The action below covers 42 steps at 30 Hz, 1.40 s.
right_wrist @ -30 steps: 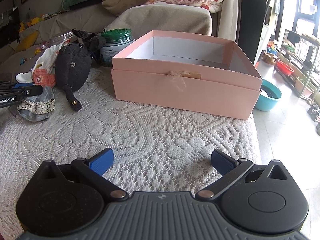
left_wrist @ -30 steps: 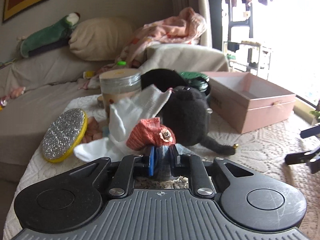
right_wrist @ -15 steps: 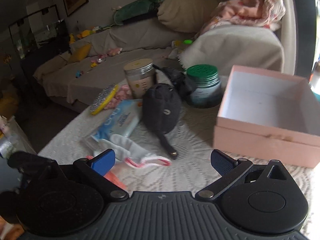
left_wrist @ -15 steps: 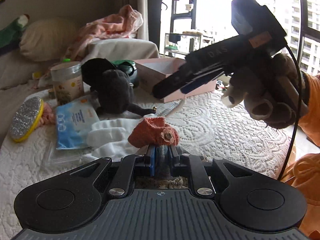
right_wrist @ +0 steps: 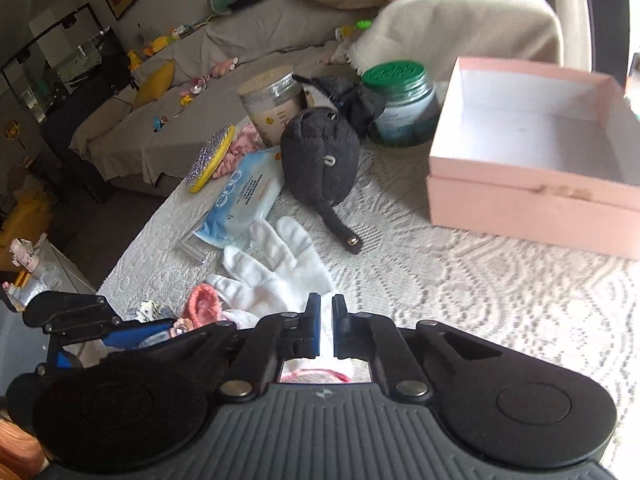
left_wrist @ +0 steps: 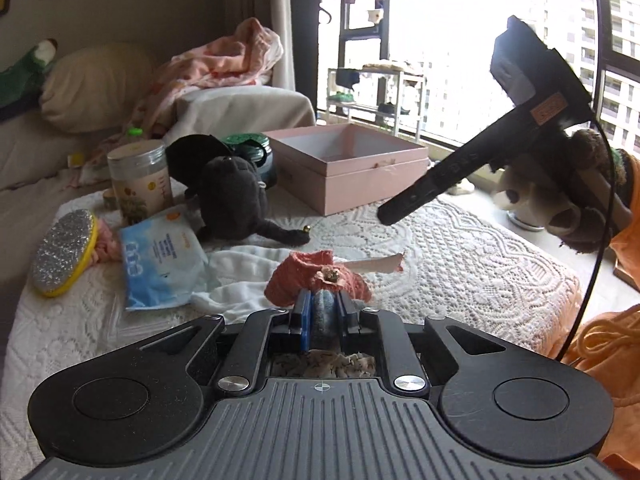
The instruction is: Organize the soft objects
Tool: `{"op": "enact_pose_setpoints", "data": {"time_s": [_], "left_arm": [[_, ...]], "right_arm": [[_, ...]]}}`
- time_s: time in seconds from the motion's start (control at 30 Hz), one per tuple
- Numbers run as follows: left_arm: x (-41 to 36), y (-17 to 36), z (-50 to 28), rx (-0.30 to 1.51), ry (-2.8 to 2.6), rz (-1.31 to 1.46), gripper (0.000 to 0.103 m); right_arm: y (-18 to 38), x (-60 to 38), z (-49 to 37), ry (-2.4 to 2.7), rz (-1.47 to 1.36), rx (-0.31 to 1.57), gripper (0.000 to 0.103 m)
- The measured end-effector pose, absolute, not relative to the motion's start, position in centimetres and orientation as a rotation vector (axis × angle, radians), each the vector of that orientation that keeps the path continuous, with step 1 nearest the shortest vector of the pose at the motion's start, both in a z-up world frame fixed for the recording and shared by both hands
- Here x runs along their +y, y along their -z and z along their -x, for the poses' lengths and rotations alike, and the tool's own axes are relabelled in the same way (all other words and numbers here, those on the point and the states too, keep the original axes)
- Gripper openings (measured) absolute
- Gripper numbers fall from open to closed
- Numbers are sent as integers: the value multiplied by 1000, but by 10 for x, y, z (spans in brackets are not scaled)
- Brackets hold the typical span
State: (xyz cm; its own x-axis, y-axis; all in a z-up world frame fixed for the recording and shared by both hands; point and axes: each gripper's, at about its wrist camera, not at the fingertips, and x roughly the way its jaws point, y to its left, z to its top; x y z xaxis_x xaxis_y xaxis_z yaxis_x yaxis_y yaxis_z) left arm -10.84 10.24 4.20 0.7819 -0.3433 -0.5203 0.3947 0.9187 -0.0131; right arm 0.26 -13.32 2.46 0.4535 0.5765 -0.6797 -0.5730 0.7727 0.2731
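On the lace-covered table [right_wrist: 460,288], a small red sock [left_wrist: 316,280] is being pinched in the nearly closed left gripper [left_wrist: 323,312] while the white glove [right_wrist: 276,276] is being clamped at its cuff by the just-closed right gripper [right_wrist: 326,322], seemingly for transfer to the empty pink box [right_wrist: 532,204] nearby.

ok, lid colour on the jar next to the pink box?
Green lid on the jar; clearest in the right wrist view.

A rough white lace cloth [right_wrist: 460,280] covers the table. At ten o'clock from the smooth cotton glove [right_wrist: 276,276] lie a glossy plastic wipes pack [right_wrist: 244,196] and a matt, fuzzy black plush [right_wrist: 320,164]. The pink box [right_wrist: 532,200] looks like matt cardboard.
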Motion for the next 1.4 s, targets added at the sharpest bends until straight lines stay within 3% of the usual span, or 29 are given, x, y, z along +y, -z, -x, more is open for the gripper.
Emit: {"op": "enact_pose_setpoints", "data": {"time_s": [0.1, 0.17, 0.2, 0.23, 0.3, 0.4, 0.47, 0.5, 0.53, 0.7, 0.93, 1.2, 1.4], "left_arm": [[104, -45, 108, 555, 382, -80, 16], [106, -46, 106, 565, 389, -53, 16], [107, -46, 106, 570, 391, -38, 16], [108, -45, 106, 575, 392, -27, 16], [109, -43, 106, 585, 396, -15, 16], [108, -38, 106, 604, 428, 3, 16], [107, -37, 107, 615, 437, 1, 16], [105, -37, 108, 618, 438, -9, 15], [105, -37, 109, 619, 434, -21, 16], [106, -40, 113, 612, 401, -31, 11], [90, -53, 109, 569, 444, -14, 11], [8, -53, 55, 612, 595, -86, 13], [-57, -30, 23, 600, 689, -423, 19]], "right_arm": [[-30, -147, 14, -702, 63, 787, 7], [-30, -147, 27, -735, 114, 753, 15], [-29, -144, 32, -764, 123, 748, 38], [-27, -141, 35, -793, 128, 743, 67], [-20, -131, 40, -843, 143, 714, 80], [-7, -110, 36, -846, 190, 694, 76], [3, -92, 31, -827, 255, 685, 52], [4, -87, 29, -825, 278, 702, 26], [4, -85, 27, -831, 273, 722, 18], [-25, -112, 39, -765, 236, 641, 12], [-62, -186, 40, -634, 112, 611, 11], [-15, -198, 36, -449, 258, 679, 12], [18, -218, 23, -428, 187, 740, 12]]}}
